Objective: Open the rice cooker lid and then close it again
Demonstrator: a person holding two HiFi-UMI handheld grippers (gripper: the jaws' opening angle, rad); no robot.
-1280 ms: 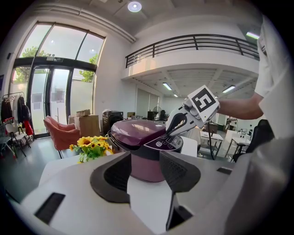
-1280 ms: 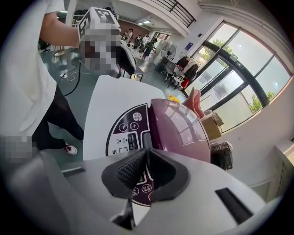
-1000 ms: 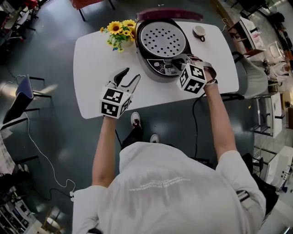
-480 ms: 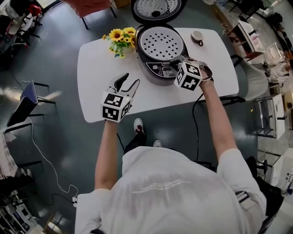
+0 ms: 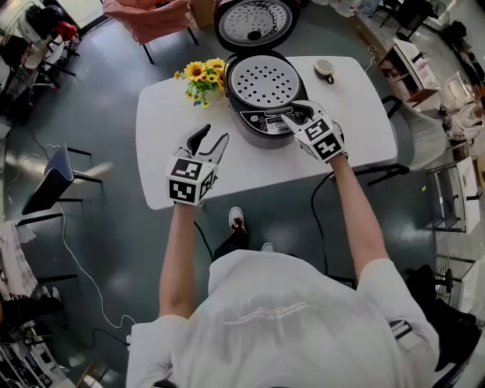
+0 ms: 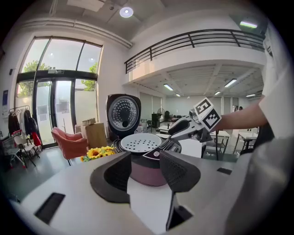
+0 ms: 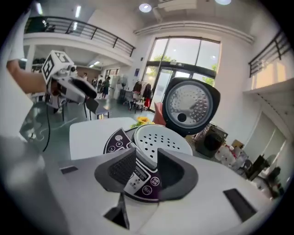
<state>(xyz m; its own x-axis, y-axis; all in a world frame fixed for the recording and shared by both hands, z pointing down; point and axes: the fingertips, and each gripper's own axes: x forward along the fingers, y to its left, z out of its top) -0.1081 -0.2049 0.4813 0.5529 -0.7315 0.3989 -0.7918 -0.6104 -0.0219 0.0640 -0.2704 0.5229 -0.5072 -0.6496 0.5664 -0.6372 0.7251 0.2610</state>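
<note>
The dark purple rice cooker (image 5: 261, 114) stands at the back of the white table (image 5: 167, 163). Its lid (image 5: 254, 21) is swung upright, baring the perforated inner tray (image 5: 264, 79). My right gripper (image 5: 294, 114) hovers over the cooker's front control panel (image 7: 138, 179). Its jaws have just been opening, and nothing is gripped between them; the lid (image 7: 190, 106) rises behind. My left gripper (image 5: 214, 135) is open and empty above the table, left of the cooker. In the left gripper view the cooker (image 6: 147, 160) sits beyond my left gripper (image 6: 144, 172), with my right gripper (image 6: 177, 129) over it.
A bunch of sunflowers (image 5: 201, 74) lies left of the cooker and a small cup (image 5: 326, 70) stands to its right. A pink chair (image 5: 151, 19) is behind the table, and a blue chair (image 5: 57, 178) on the floor to the left.
The lid has swung from partly raised to fully upright. My right gripper rolled, lifted slightly off the cooker's front, and its jaws parted. My left gripper rose a little.
</note>
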